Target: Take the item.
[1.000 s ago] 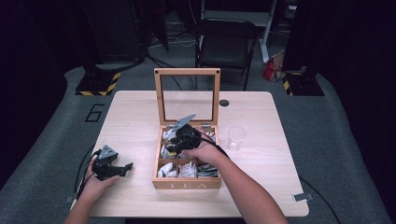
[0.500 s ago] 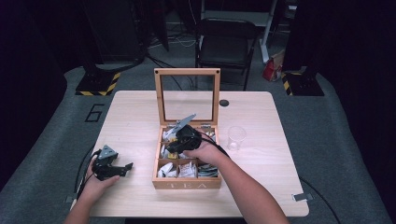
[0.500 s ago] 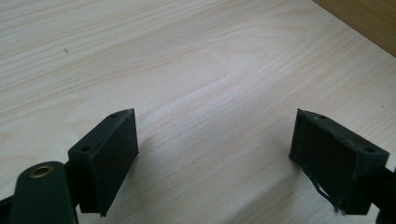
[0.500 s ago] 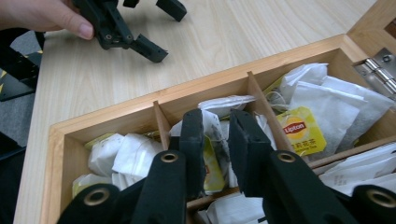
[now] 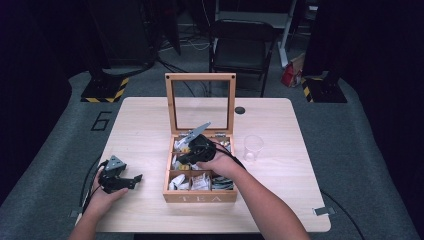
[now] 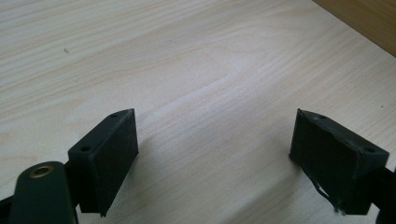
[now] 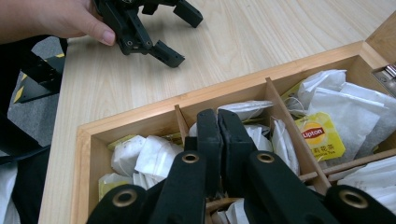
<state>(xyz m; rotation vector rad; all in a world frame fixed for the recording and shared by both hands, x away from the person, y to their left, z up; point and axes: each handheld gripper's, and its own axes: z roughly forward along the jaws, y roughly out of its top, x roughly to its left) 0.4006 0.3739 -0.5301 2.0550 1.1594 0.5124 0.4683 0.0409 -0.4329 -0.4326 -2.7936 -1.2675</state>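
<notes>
High view: a wooden tea box (image 5: 200, 196) is seen at the middle of the table (image 5: 300, 195), its glass lid (image 5: 201, 102) raised upright at the rear. The right gripper (image 5: 192, 150) is held over the box's middle compartments, among white tea bags (image 5: 178, 184). A clear cup (image 5: 253, 147) is placed just beside the box on its right. The left gripper (image 5: 131, 180) is rested on the table well apart from the box, at its left. Left gripper view: the 2 jaws of the left gripper (image 6: 215, 154) are seen spread wide over bare wood, with nothing between them. Right gripper view: the jaws of the right gripper (image 7: 217, 128) are pressed together above a middle compartment; no tea bag can be made out between them, and whether a string or tag is pinched cannot be told. A yellow Lipton tag (image 7: 317, 136) is noted in the neighbouring compartment, and the left gripper (image 7: 180, 39) is seen farther off on the table. Judgement: a bag appears to be the intended pick, perhaps for the cup. For a sound grasp, the jaws should be opened before descent, 1 bag only should be taken at its upper edge, the thin wooden dividers (image 7: 289, 126) should be cleared, and the lift should be made straight up so that neighbouring bags are not dragged out.
</notes>
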